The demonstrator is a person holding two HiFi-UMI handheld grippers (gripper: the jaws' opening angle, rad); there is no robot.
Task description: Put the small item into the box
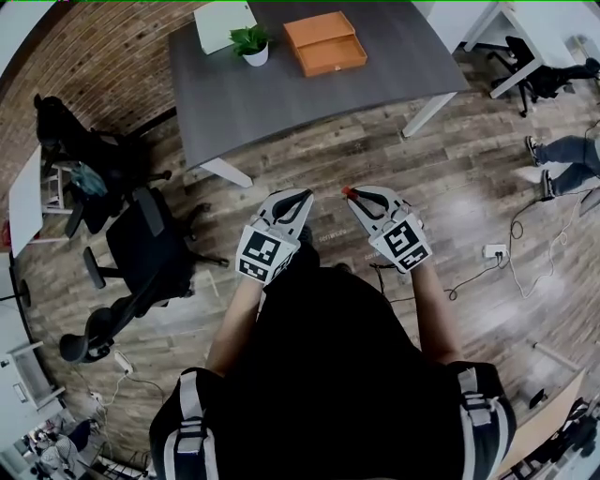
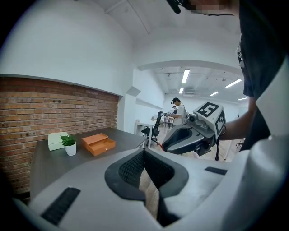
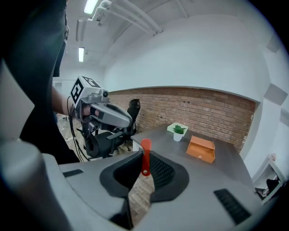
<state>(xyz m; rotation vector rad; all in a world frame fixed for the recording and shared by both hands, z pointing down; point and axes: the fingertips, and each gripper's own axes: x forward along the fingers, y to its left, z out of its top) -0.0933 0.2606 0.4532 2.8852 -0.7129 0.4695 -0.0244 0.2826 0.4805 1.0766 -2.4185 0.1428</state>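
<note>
An orange box with its drawer pulled out sits on the dark grey table, far ahead of me; it also shows in the left gripper view and the right gripper view. My right gripper is shut on a small red item, which sticks up from the jaw tips and shows as a red tip in the head view. My left gripper is shut with nothing in it. Both are held side by side over the wooden floor, short of the table.
A potted plant and a pale box stand left of the orange box. Black office chairs are at my left. A power strip with cables lies on the floor at right, near a person's legs.
</note>
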